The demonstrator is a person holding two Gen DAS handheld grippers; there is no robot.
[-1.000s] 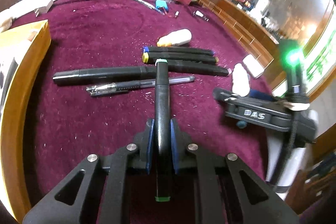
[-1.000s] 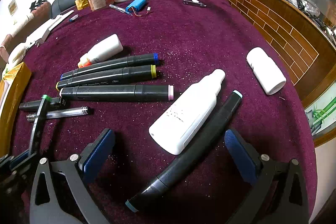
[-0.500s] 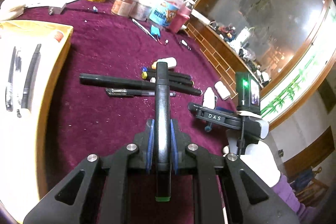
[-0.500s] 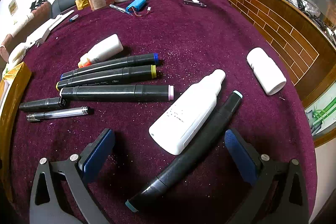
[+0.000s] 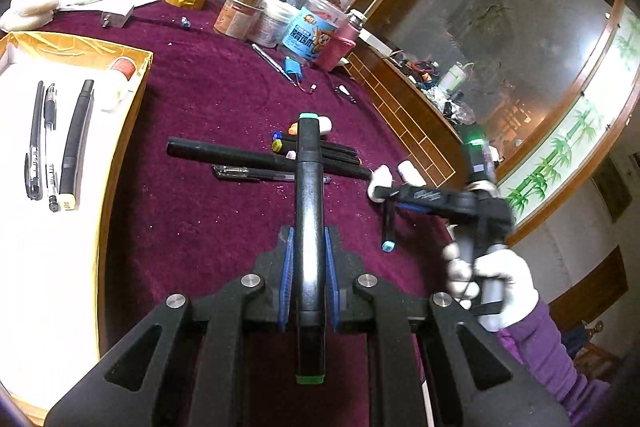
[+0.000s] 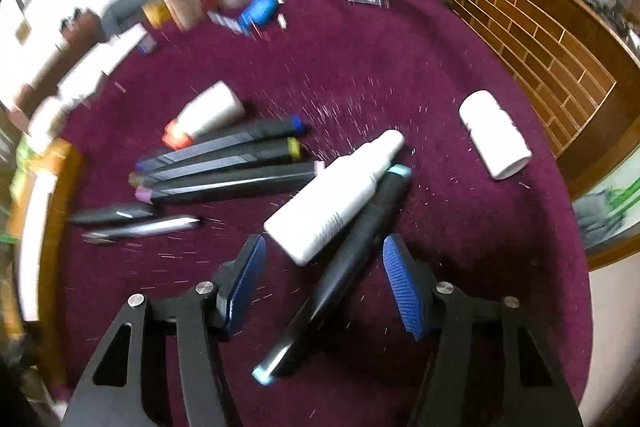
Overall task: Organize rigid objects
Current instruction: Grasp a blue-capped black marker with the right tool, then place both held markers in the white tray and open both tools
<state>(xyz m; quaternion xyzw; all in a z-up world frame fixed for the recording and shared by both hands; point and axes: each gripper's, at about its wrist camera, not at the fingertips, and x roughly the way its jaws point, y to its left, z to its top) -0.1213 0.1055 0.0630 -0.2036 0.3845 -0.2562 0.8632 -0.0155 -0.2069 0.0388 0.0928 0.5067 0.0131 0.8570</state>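
Note:
My left gripper (image 5: 307,255) is shut on a black marker with green caps (image 5: 308,203), held above the maroon tabletop (image 5: 192,227). To its left lies a gold-rimmed box (image 5: 120,163) holding several pens (image 5: 76,143). My right gripper (image 6: 325,241) points down at the table, its jaws closing. A black marker with light-blue caps (image 6: 352,255) and the base of a white bottle (image 6: 336,199) lie between its blue pads (image 6: 400,287), which touch neither. Three black markers (image 6: 228,163), a black pen (image 6: 112,215) and a clear pen (image 6: 148,227) lie further left.
A white cylinder (image 6: 494,135) lies at the right near the table's wooden edge (image 6: 560,95). A small white bottle with an orange cap (image 6: 208,113) lies behind the markers. Jars, tape rolls and a blue pack (image 5: 292,67) crowd the far side. A gloved hand (image 5: 496,279) holds the right gripper.
My left gripper rose and swung with its marker, bringing the box into view. The right gripper's jaws narrowed around the light-blue-capped marker and bottle, and its view is now motion-blurred.

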